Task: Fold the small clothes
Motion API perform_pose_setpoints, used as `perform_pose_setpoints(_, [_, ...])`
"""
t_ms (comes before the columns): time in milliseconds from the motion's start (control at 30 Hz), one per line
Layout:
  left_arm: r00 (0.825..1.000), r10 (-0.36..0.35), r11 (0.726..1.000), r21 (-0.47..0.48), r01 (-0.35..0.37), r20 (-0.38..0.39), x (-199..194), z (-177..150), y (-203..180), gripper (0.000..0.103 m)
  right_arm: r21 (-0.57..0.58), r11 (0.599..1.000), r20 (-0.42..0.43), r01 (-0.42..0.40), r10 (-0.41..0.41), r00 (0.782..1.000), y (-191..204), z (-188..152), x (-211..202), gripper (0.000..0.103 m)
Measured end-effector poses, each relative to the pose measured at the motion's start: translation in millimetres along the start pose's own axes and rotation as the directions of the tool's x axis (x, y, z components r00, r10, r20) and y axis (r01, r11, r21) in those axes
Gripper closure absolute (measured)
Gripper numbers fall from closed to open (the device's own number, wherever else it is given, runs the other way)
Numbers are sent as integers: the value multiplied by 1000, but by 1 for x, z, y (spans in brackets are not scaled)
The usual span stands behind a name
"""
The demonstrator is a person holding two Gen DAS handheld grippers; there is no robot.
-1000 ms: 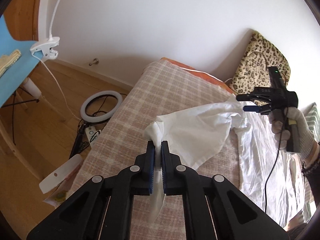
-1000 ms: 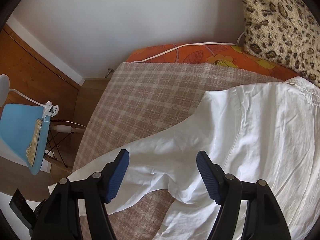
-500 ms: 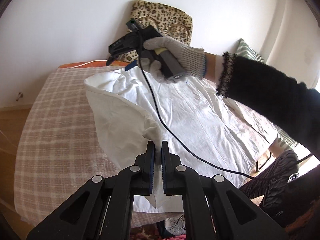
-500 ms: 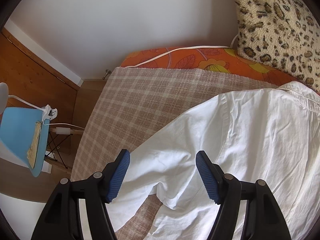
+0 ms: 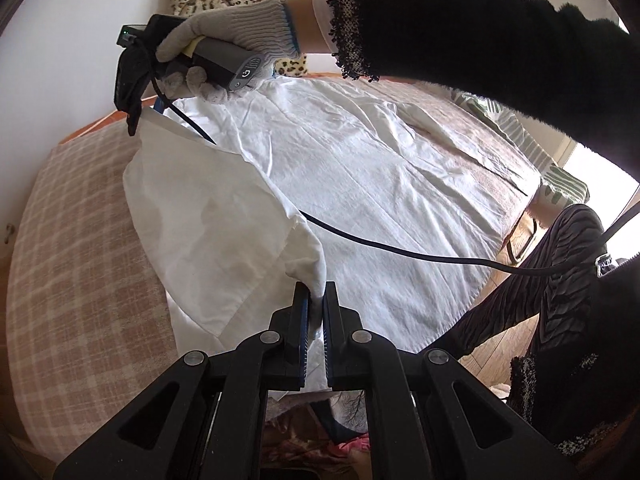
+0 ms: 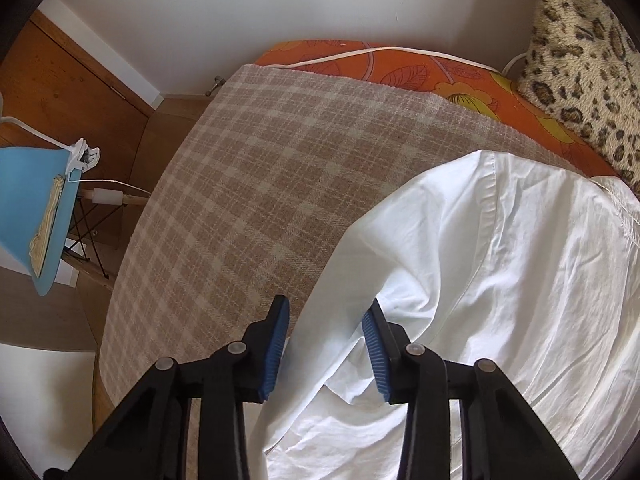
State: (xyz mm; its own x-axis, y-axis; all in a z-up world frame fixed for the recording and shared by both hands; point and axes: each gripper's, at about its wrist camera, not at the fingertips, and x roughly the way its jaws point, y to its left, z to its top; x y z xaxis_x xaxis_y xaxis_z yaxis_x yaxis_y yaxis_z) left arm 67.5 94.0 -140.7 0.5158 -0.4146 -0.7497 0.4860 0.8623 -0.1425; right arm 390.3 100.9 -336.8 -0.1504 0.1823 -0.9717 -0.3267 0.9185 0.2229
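Observation:
A white shirt (image 5: 360, 168) lies spread on the plaid blanket (image 5: 68, 240) of a bed. My left gripper (image 5: 315, 296) is shut on the sleeve's end (image 5: 308, 264), and the sleeve (image 5: 208, 220) is drawn across over the shirt's body. In the left wrist view a gloved hand (image 5: 240, 28) points my right gripper (image 5: 135, 122) down at the shoulder. Its jaws are closing in the right wrist view, where the right gripper (image 6: 326, 320) has the shoulder fold of the shirt (image 6: 500, 280) lying between its blue pads (image 6: 276, 340). The cloth there is not bunched.
A leopard-print pillow (image 6: 580, 60) and an orange sheet (image 6: 400, 68) sit at the bed's head. A black cable (image 5: 400, 254) hangs across the shirt. The person's striped trouser leg (image 5: 540, 280) stands at the bed's right edge. A blue chair (image 6: 28, 200) is on the wooden floor.
My left gripper has carried the sleeve across, from beside the shirt to over its body. The right gripper's jaws have narrowed a lot over the shoulder fold.

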Motion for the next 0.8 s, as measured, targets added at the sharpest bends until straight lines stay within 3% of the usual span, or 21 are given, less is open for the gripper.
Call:
perform_pose_setpoints(67, [1000,9,1000,27,-9,0,2,0,-6,98,15,1000,13,-22,22,1000,-4,-4,-3,97])
perform_pose_setpoints(133, [1000,11,999,45,-11,-1,1,0,-10,98,28,999,45,-44,43,998,-12,-9,-15,101])
perform_pose_setpoints(300, [999,26,993,114,-23,-22,6,-7,-23,98,165,973,163,-159,132,978,-59,-28,-44,102])
perform_pose_setpoints(400, [998,37,991,134,-29,-57,14,-13,-30,98,210,963,157,-166,134,978,-79,-48,-36,101])
perform_pose_setpoints(500, [994,70,987,149,-58,-82,18,-20,-36,96,166,985,94,-41,26,995,-79,-60,-22,80])
perform_pose_setpoints(533, [993,79,987,148,-64,-92,19,-23,-38,93,142,990,75,19,-30,997,-75,-63,-19,55])
perform_pose_setpoints(567, [992,86,987,143,-72,-95,17,-25,-39,90,118,991,77,60,-69,995,-73,-66,-20,49])
perform_pose_setpoints(667, [992,84,992,101,-74,-97,6,-32,-37,88,52,988,97,143,-148,984,-62,-72,-34,51])
perform_pose_setpoints(733, [993,75,996,56,-71,-87,-7,-39,-33,82,8,974,155,224,-223,962,-51,-75,-51,50])
perform_pose_setpoints(800, [992,101,995,24,-99,-69,-17,-43,-28,78,-15,975,212,222,-214,953,-37,-76,-69,48])
